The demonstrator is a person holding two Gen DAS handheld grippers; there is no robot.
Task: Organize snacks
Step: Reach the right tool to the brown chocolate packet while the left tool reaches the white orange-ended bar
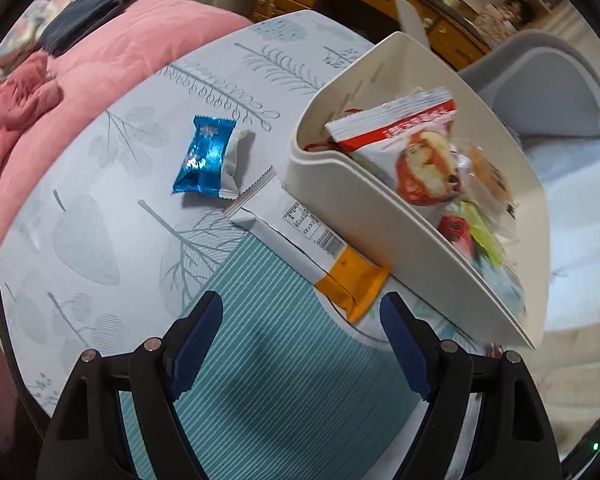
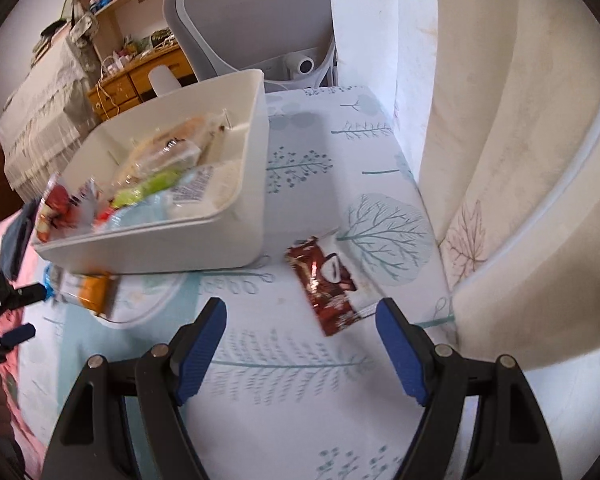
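Both views are evenly lit by soft, fairly bright daylight, brighter and slightly washed out on the right side of each frame. A soft shadow falls on the striped teal patch (image 1: 268, 340) in the lower middle of the left view. Fisheye bending curves every edge inside dark corners, and motion blur smears the white bin (image 2: 204, 236) and its contents.

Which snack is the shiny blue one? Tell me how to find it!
Find the big white bin of snacks on the leafy bedsheet. Beside its rounded corner a long white and orange bar wrapper lies against the bin; just past that sits the blue packet. It alone is glittery blue foil.
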